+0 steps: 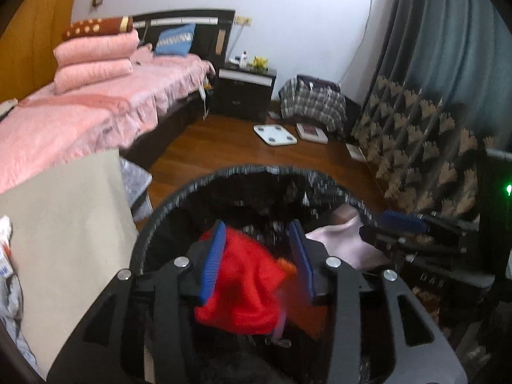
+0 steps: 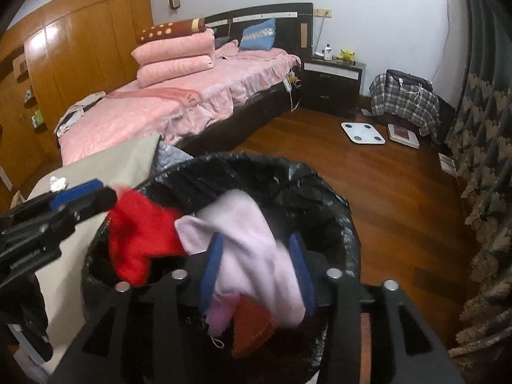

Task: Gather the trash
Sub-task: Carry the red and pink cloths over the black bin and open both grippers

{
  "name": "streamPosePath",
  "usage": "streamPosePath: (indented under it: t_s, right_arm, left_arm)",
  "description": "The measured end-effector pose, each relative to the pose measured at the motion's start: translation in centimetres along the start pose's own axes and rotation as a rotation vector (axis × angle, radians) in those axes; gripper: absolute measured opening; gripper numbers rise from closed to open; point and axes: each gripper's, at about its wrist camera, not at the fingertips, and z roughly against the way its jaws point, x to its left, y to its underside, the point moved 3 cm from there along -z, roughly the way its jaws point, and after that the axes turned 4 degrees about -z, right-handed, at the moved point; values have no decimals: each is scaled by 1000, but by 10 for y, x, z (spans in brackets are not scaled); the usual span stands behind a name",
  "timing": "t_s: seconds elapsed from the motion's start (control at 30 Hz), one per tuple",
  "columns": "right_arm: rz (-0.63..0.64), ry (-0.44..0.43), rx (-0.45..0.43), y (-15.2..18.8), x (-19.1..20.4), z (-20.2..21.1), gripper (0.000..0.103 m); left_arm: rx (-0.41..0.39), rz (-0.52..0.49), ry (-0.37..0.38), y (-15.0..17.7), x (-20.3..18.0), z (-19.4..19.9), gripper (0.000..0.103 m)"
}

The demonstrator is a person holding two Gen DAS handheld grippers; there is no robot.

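A bin lined with a black bag point(image 1: 256, 172) point(image 2: 256, 163) stands on the wood floor. My left gripper point(image 1: 257, 233) is over its mouth with a red knitted cloth point(image 1: 243, 284) between its blue pads point(image 1: 212, 259); the cloth looks blurred and hangs low. The red cloth also shows in the right wrist view point(image 2: 137, 236), by the left gripper point(image 2: 80, 195). My right gripper point(image 2: 256, 246) is over the bin with a pale pink cloth point(image 2: 252, 252) between its fingers. The pink cloth point(image 1: 342, 240) and right gripper point(image 1: 396, 224) show in the left wrist view.
A beige surface point(image 1: 64, 240) stands left of the bin, with a crumpled white tissue point(image 2: 57, 183) on it. A pink bed point(image 2: 179, 102), a dark nightstand point(image 2: 332, 86), a plaid bag point(image 2: 406, 102), two floor scales point(image 2: 361, 132) and patterned curtains point(image 2: 480, 160) surround the wood floor.
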Motion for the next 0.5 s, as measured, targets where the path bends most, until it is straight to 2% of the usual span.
streamPosePath:
  t_s: [0.03,0.23,0.33,0.43,0.5]
  right_arm:
    - [3,8,-2,2,0,1,65]
    - [21,11,-28,4,5,10,80]
    - [19,-13,-57,0,13,16,90]
    - [12,-43,-92,-5,26,24,96]
    - [9,-63,-111,-7,34,28,97]
  left_arm:
    - [26,0,10,7,2,-1,45]
    - [68,12,-10,36,19,12,54]
    - [35,29,-49,43,29,28,59]
    - [-16,40,-104,44,39,48,70]
    - [-57,45,-154,45,48,66,79]
